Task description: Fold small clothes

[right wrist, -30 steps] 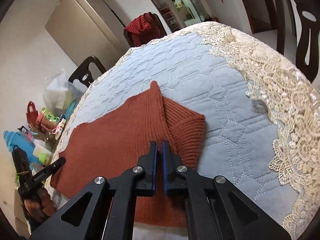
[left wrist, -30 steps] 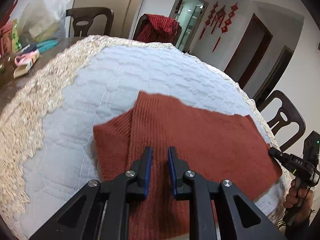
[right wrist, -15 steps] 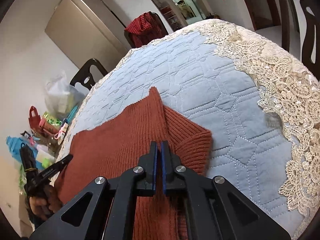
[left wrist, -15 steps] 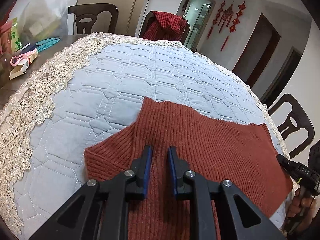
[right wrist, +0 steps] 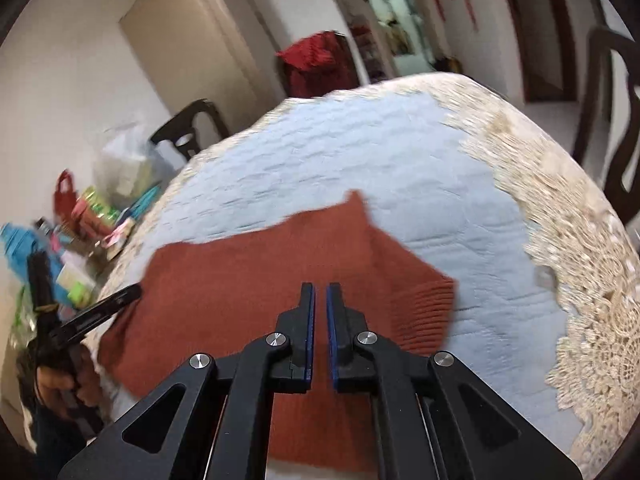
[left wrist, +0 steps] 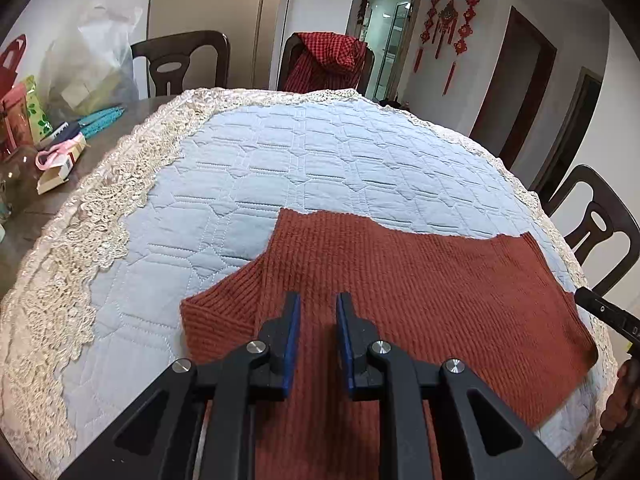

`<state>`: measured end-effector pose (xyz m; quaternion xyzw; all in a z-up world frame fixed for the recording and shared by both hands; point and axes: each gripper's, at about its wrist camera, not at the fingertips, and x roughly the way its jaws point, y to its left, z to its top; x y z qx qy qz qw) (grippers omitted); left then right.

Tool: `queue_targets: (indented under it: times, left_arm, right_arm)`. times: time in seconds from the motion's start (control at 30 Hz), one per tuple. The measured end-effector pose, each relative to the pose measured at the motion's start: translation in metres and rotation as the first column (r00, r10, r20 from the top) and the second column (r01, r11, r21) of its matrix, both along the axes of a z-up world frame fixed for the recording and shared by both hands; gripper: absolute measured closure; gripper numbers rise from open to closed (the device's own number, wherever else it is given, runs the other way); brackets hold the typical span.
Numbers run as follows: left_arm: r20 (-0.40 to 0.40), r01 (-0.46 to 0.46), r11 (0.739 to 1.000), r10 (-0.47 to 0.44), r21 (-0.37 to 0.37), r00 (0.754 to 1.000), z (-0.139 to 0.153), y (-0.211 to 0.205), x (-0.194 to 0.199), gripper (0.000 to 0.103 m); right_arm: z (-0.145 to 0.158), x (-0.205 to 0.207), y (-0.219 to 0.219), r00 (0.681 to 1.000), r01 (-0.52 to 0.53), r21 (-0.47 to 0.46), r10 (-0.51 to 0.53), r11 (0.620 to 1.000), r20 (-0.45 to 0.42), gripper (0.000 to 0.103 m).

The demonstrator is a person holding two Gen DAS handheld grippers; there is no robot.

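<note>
A rust-red knit sweater (left wrist: 420, 300) lies flat on the blue quilted table cover (left wrist: 312, 168), one ribbed sleeve cuff (left wrist: 216, 316) sticking out at its left. My left gripper (left wrist: 318, 300) hovers over the sweater's near part, open by a narrow gap with nothing between the pads. In the blurred right wrist view the sweater (right wrist: 248, 280) shows from the other side with its cuff (right wrist: 424, 312) at the right. My right gripper (right wrist: 321, 290) hangs above it, shut but for a sliver and holding nothing.
Cream lace (left wrist: 84, 240) edges the round table. Bags, boxes and small items (left wrist: 60, 152) crowd the bare tabletop at the left. Dark chairs (left wrist: 596, 232) ring the table, one draped with a red checked cloth (left wrist: 328, 60). A hand (right wrist: 60, 384) holds the left gripper's handle.
The right gripper has risen and rolled, so its view is tilted and blurred. The left view has steadied and shows more of the table. The sweater has not moved.
</note>
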<state>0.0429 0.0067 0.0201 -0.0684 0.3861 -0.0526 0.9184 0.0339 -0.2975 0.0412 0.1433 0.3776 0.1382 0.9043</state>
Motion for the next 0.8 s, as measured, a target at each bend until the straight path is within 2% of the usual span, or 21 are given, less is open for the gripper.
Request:
queue_targets:
  times: [0.2,0.33,0.47,0.53,0.63,0.8]
  left_arm:
    - [0.025,0.009,1.0,-0.01,0.02,1.0,0.006,-0.003,-0.011,0.083]
    - [-0.003,0.007,1.0,-0.007,0.011,1.0,-0.007,0.0,-0.012,0.083]
    - [0.011,0.016,1.0,-0.016,0.02,1.0,-0.01,0.0,-0.017,0.082]
    - [0.007,0.021,1.0,-0.021,0.013,1.0,-0.008,0.0,-0.018,0.081]
    - [0.013,0.027,1.0,-0.027,-0.016,1.0,-0.001,0.002,-0.021,0.081]
    - [0.036,0.064,0.998,-0.064,-0.015,0.997,0.002,-0.007,-0.02,0.08]
  right_arm:
    - [0.007,-0.006,0.041,0.992,-0.12,-0.049,0.121,0.992,0.036,0.098]
    - [-0.001,-0.004,0.067,0.979,-0.203,-0.045,0.203,0.978,0.015,0.098]
    - [-0.016,-0.001,0.093,0.964,-0.267,-0.075,0.266,0.961,-0.011,0.098]
    - [-0.03,0.002,0.098,0.963,-0.267,-0.113,0.262,0.957,-0.062,0.098]
    - [-0.021,-0.001,0.099,0.969,-0.248,-0.106,0.244,0.963,-0.047,0.098]
    - [-0.015,0.003,0.11,0.965,-0.262,-0.114,0.26,0.958,-0.031,0.098]
